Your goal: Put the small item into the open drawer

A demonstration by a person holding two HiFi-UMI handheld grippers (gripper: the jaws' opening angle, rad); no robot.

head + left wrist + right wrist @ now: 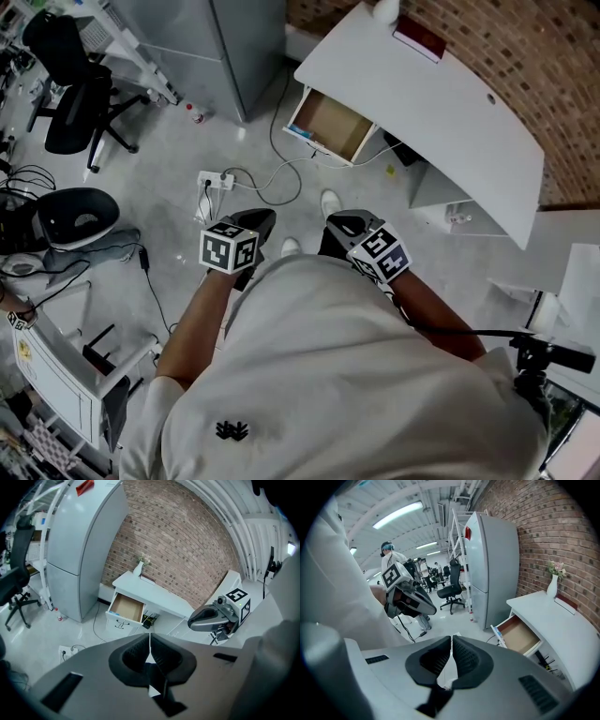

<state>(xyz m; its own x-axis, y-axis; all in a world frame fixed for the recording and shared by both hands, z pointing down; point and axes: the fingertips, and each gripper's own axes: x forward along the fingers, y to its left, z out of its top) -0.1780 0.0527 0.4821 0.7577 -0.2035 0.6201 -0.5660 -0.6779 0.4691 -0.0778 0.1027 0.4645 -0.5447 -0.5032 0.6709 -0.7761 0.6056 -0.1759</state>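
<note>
Brick wall (187, 541): stands behind the white tabletop (441, 112), which faces the person from well away.
Drawer (328, 124): pulled out from under the tabletop's left end, its brown inside bare and ready to receive something.
Left tool (150, 638): clenched, pads pressed together with nothing seen between them; held close to the body and pointed towards the drawer.
Right tool (451, 641): also clenched on nothing, carried beside the left one at about waist height.
Why held so: both tools appear to be only carried, since the person stands back from the tabletop with nothing in reach.
Small item: neither tool holds it, and no view makes plain which thing it is.
Candidates: a vase (552, 587) and a dark red book (419, 37) sit at the tabletop's far end; a small bottle (195, 114) stands on the floor (169, 159) near the fridge (225, 47).
Stage: judged to be the very start, with the item not yet picked up.
Next move: likely a walk forward, then one tool opening over the item.
Risk: cables trail across the floor between the person and the drawer.
</note>
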